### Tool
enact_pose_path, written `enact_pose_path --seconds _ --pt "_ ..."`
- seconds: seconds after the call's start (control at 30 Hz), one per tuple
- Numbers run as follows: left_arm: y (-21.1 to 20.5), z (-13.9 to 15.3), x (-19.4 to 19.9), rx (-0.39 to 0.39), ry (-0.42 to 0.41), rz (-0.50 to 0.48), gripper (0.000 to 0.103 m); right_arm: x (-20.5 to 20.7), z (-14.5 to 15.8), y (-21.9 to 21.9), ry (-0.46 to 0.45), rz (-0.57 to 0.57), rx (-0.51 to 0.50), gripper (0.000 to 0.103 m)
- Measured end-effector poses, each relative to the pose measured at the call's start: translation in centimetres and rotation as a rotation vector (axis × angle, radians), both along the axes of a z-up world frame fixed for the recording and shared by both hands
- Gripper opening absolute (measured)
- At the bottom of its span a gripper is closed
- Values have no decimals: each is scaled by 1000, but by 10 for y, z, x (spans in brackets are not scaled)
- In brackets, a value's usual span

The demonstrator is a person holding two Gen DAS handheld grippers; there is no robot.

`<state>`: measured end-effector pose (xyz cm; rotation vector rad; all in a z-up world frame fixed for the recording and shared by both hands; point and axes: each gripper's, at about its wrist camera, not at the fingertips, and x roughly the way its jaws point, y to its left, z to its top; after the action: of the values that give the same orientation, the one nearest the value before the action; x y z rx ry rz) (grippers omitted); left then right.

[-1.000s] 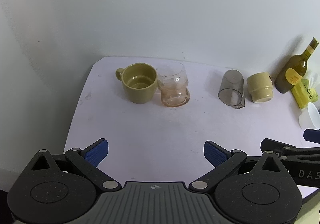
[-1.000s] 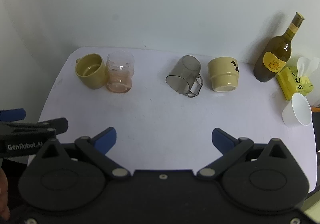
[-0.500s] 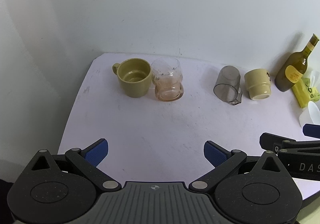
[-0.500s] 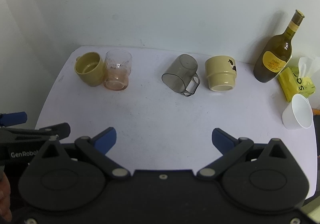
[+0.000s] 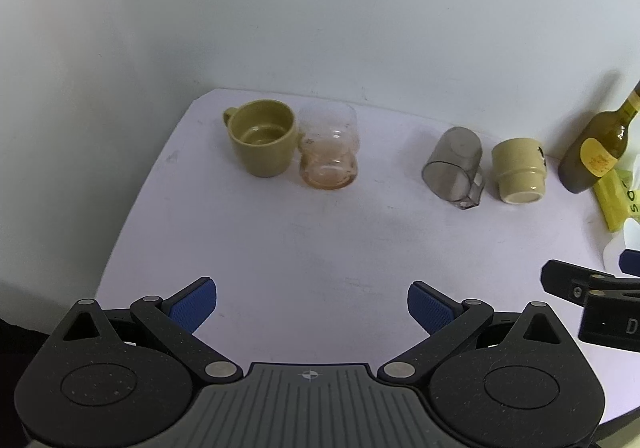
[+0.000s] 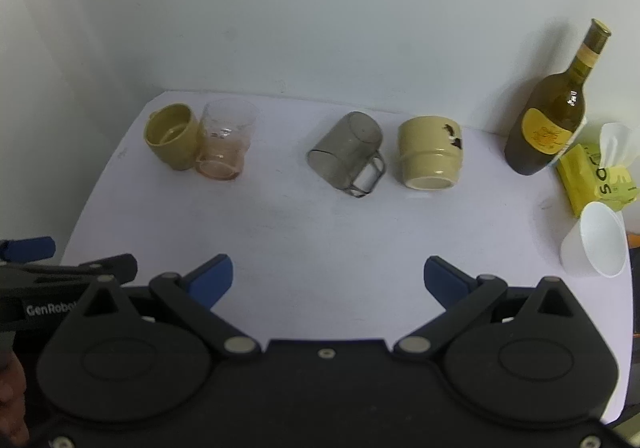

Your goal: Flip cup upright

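While both tools hang back over the near edge of the white worktop (image 6: 320, 232), nothing is in hand: left gripper (image 5: 312, 306) spread wide and empty, right gripper (image 6: 328, 282) likewise. Far right stands the bottle (image 6: 548, 120), clear of the action. On to the targets: the smoky grey cup (image 6: 348, 154) lies on its side, centre-far, handle toward us; just right of it the cream cup (image 6: 430, 154) is tipped too. My call: right gripper pinches the grey cup's wall, lifts, then rolls it upright, clear of its neighbour.
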<state>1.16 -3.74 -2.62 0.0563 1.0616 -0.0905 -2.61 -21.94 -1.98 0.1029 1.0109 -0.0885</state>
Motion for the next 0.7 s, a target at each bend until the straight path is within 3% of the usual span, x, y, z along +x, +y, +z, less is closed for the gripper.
enact_pose_path --seconds 0.17,0.27,0.37,0.5,0.63,0.7 --pt "-22 -10 11 -60 -29 -15 103 -17 -5 -31 -17 -14 -20 103" --pt "-33 -29 22 3 -57 -4 103 -38 -7 -55 -100 -34 -52 103" --pt "-32 -52 40 72 -68 67 102 -61 -14 -71 -164 -26 -54 103" --pt "-22 -64 63 48 -166 109 102 -79 -17 -79 -182 -21 -54 103" --pt "-17 -77 116 18 -194 38 102 -81 -19 -84 -156 -96 -74 103" --pt "-21 -82 143 39 -200 0 102 -84 -13 -85 -146 -132 -87 103"
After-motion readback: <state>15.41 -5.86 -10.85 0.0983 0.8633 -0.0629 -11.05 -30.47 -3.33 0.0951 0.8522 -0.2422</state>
